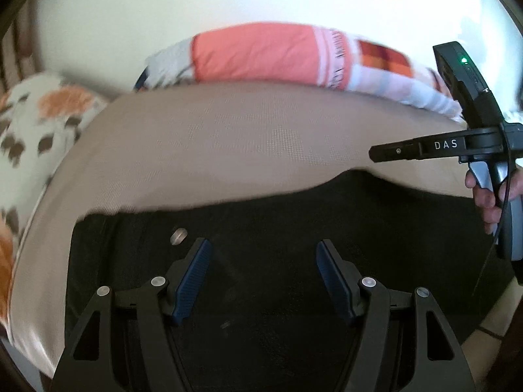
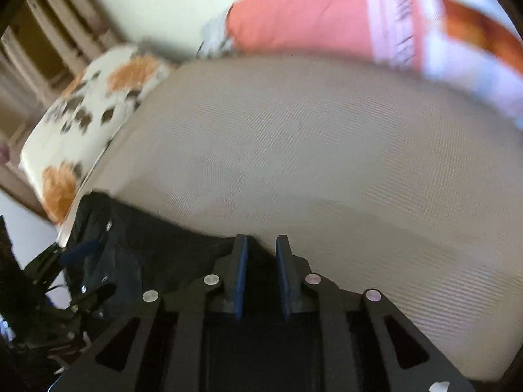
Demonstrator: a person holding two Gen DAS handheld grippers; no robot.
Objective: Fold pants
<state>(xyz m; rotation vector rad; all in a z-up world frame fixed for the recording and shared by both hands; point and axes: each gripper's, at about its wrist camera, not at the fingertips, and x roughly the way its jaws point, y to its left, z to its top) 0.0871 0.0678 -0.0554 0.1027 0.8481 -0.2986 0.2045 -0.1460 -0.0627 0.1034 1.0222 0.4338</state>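
Black pants point(image 1: 278, 215) lie on a beige bed sheet point(image 1: 212, 137), with a metal waist button point(image 1: 178, 236) showing. My left gripper point(image 1: 263, 261) is open just above the pants, near the button. In the right wrist view the pants point(image 2: 157, 248) lie at the lower left and my right gripper point(image 2: 260, 254) is shut on a fold of their black fabric at the edge. The right gripper's body point(image 1: 464, 143) shows in the left wrist view at the far right, held by a hand.
A pink and orange patterned pillow point(image 1: 261, 52) lies at the far side of the bed against a white wall. A white pillow with orange and brown flowers point(image 1: 42, 121) lies at the left. The beige sheet point(image 2: 310, 150) spreads beyond the pants.
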